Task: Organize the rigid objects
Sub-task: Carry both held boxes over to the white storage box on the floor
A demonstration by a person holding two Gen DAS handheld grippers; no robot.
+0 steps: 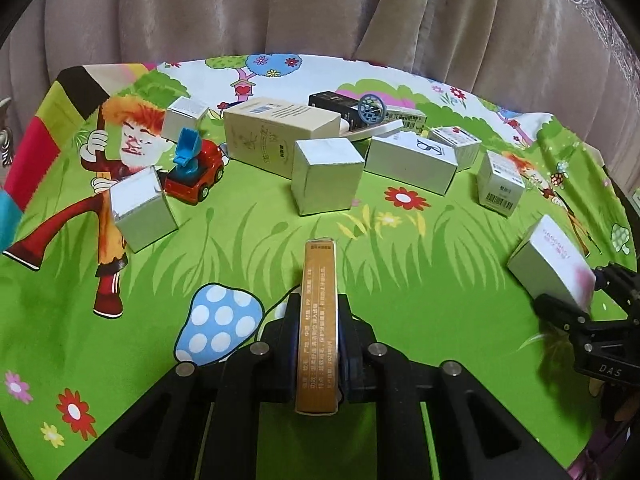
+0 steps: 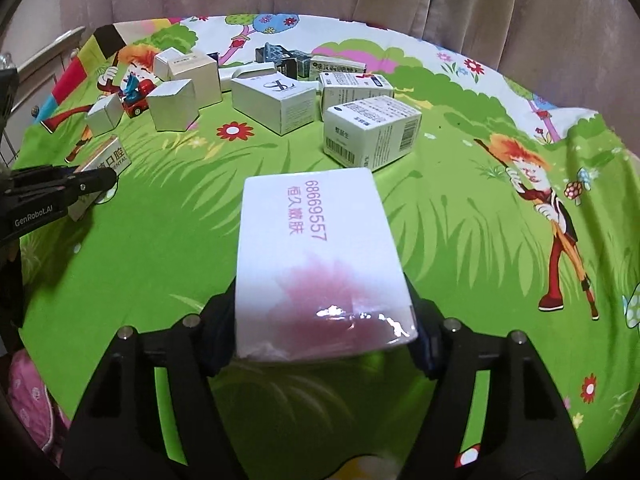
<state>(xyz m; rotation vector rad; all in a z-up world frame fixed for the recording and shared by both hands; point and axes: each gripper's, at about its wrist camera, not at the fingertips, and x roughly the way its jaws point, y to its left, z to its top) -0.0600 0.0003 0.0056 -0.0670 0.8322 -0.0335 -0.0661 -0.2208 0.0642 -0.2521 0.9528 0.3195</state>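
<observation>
The left gripper (image 1: 318,344) is clenched on a thin gold box (image 1: 318,320), held above the table's (image 1: 240,232) near edge; the right gripper (image 2: 324,320) grasps a white box (image 2: 316,248) near the right edge; both grips sit at the boxes' ends, so either might pivot, slip, or knock the back-edge boxes (image 1: 408,162) on landing.

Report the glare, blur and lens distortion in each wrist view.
Left wrist view: strong fisheye bowing of the table edge, dark corner vignette, no harsh glare; the gold box in the left hand-held gripper has readable print. Right wrist view: same bowing, bright glare on the glossy near end of the white box held by the right hand-held gripper; far boxes soft.
</observation>
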